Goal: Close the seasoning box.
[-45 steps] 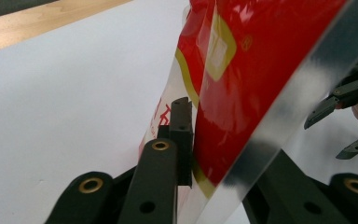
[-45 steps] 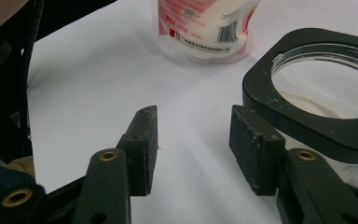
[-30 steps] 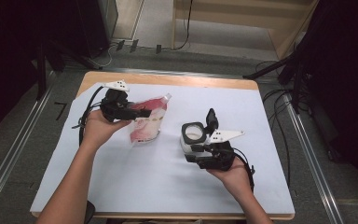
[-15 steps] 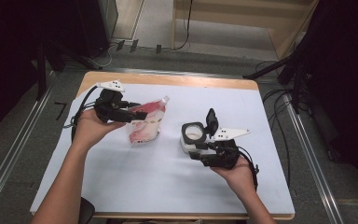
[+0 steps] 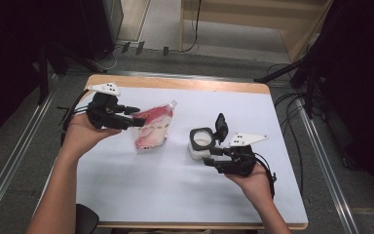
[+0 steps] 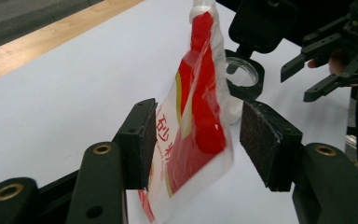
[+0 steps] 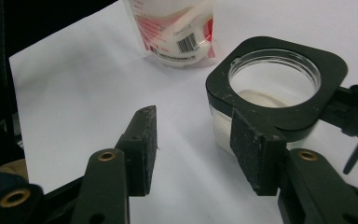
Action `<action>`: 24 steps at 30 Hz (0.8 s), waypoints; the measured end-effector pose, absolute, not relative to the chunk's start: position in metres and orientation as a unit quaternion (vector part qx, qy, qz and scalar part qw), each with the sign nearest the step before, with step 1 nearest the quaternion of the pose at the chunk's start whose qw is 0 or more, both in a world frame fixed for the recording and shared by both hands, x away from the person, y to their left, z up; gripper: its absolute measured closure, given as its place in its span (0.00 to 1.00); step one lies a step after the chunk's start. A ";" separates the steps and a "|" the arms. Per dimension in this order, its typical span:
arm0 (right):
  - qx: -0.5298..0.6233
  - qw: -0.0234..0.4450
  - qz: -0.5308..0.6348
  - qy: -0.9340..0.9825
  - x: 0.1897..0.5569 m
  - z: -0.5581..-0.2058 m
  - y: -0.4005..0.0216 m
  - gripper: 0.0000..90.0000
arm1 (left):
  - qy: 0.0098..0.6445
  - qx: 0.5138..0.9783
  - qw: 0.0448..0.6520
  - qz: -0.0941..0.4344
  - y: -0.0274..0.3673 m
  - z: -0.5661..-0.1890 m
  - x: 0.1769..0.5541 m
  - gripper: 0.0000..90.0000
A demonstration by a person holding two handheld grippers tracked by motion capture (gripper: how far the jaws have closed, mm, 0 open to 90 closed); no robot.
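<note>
A red and white pouch [image 5: 152, 129] is seen on the white table [image 5: 141, 190], left of centre, with its spout end toward the far side. The left tongs [image 5: 137, 117] are held at the pouch's left edge. In the left gripper view the pouch [image 6: 193, 121] is stood between the two pads: one pad [image 6: 145, 140] is touched by the film, while the other pad [image 6: 263, 140] is kept clear of it by a gap. These jaws have just been opening, with the pouch between them and no longer squeezed.

A clear jar [image 5: 200, 142] with a black square collar and a raised black flip lid [image 5: 221, 126] is placed right of the pouch and near it, not touching. Some white content is seen inside the jar [image 7: 272, 88] in the right gripper view. The right tongs [image 5: 209, 157] are set half wide at the jar's near side; one pad [image 7: 251, 149] is laid against the jar's wall, the other pad [image 7: 145, 149] is left over bare table, so nothing is clamped.
</note>
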State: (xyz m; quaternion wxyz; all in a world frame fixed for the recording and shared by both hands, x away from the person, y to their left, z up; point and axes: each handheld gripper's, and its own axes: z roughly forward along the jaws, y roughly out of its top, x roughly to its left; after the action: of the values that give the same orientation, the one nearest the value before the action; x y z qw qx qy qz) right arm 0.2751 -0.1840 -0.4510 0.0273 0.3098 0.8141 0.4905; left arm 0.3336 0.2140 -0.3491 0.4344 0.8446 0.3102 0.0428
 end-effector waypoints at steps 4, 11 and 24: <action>0.317 0.027 0.493 0.810 0.275 -0.449 -0.191 0.57 | 0.311 0.845 0.431 0.052 0.224 -0.344 0.329 0.50; 0.329 0.032 0.494 0.804 0.276 -0.447 -0.203 0.58 | 0.335 0.840 0.424 0.052 0.242 -0.347 0.328 0.47; 0.364 0.031 0.496 0.788 0.282 -0.440 -0.225 0.91 | 0.371 0.834 0.405 0.053 0.261 -0.367 0.332 0.50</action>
State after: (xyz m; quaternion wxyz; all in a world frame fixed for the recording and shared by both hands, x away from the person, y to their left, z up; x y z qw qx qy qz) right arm 0.2824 -0.2250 -0.4402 0.0313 0.3639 0.7880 0.4956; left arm 0.3321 0.2612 -0.3666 0.4051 0.8337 0.3715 0.0530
